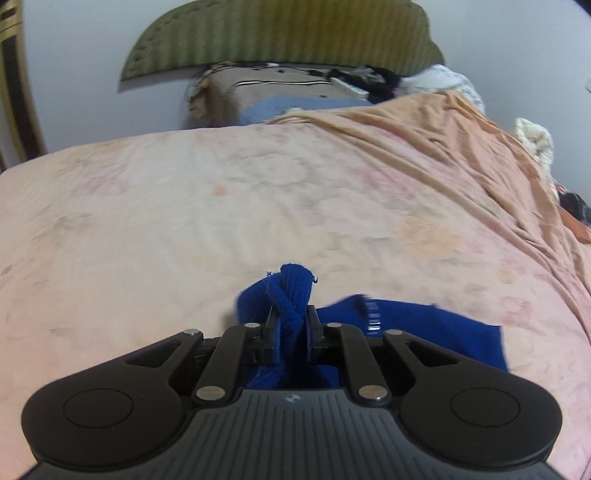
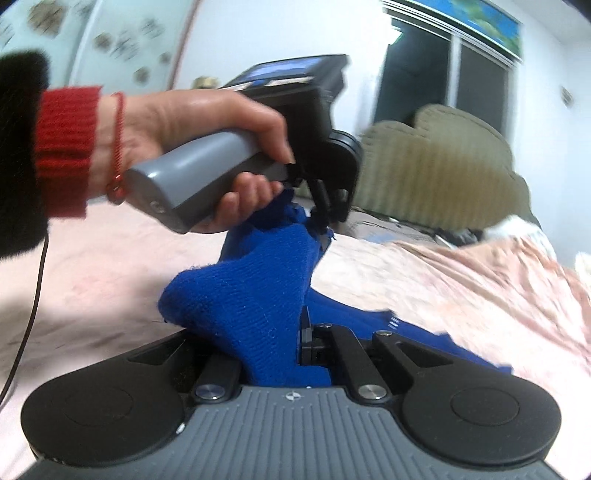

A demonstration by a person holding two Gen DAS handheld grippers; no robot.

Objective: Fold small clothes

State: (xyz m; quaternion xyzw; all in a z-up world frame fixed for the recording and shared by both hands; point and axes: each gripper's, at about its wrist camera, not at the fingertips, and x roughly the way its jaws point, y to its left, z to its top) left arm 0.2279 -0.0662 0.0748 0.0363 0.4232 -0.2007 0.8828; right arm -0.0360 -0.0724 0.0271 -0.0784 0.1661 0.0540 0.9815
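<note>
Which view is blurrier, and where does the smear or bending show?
Right wrist view: the headboard and window are smeared, while the blue garment stays sharp. Left wrist view: milder softness; the fisheye bends the bed sheet edge.

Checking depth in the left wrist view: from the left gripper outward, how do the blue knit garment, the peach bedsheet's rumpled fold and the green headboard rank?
1. Blue knit garment: pinched in the left gripper.
2. Rumpled fold: mid-distance, upper right.
3. Green headboard: farthest, top, against the wall.
</note>
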